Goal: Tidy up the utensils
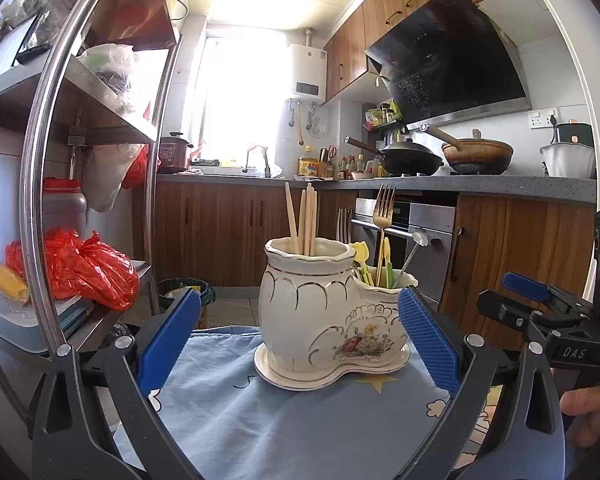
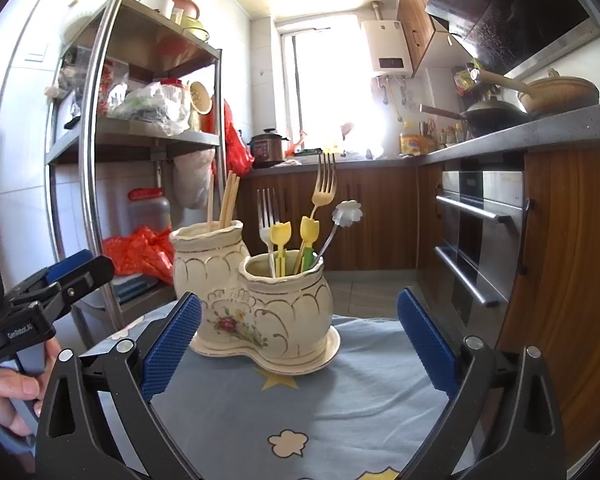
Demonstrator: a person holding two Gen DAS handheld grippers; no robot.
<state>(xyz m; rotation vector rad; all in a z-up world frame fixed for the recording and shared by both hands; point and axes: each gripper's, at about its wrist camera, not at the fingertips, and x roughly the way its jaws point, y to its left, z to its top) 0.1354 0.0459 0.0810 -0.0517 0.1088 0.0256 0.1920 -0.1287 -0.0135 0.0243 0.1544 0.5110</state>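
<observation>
Spread wide and empty: left gripper (image 1: pixel 298 336) and right gripper (image 2: pixel 298 336), facing the twin ceramic holder (image 2: pixel 252 304) on the blue cloth (image 2: pixel 320 408). Sorted by kind, apparently: chopsticks (image 1: pixel 304 220) in the taller pot, forks (image 2: pixel 326 184) in the lower one.

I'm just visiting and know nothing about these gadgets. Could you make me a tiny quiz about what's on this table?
1. True or false: the chopsticks and the gold fork stand in the same cup of the holder.
2. Which has a flower-shaped top: A) the spoon, B) the gold fork, C) the chopsticks?
3. Fill in: both the left gripper and the right gripper hold ____.

Key: 1 false, chopsticks are in the taller cup; 2 A; 3 nothing, both are open.
</observation>
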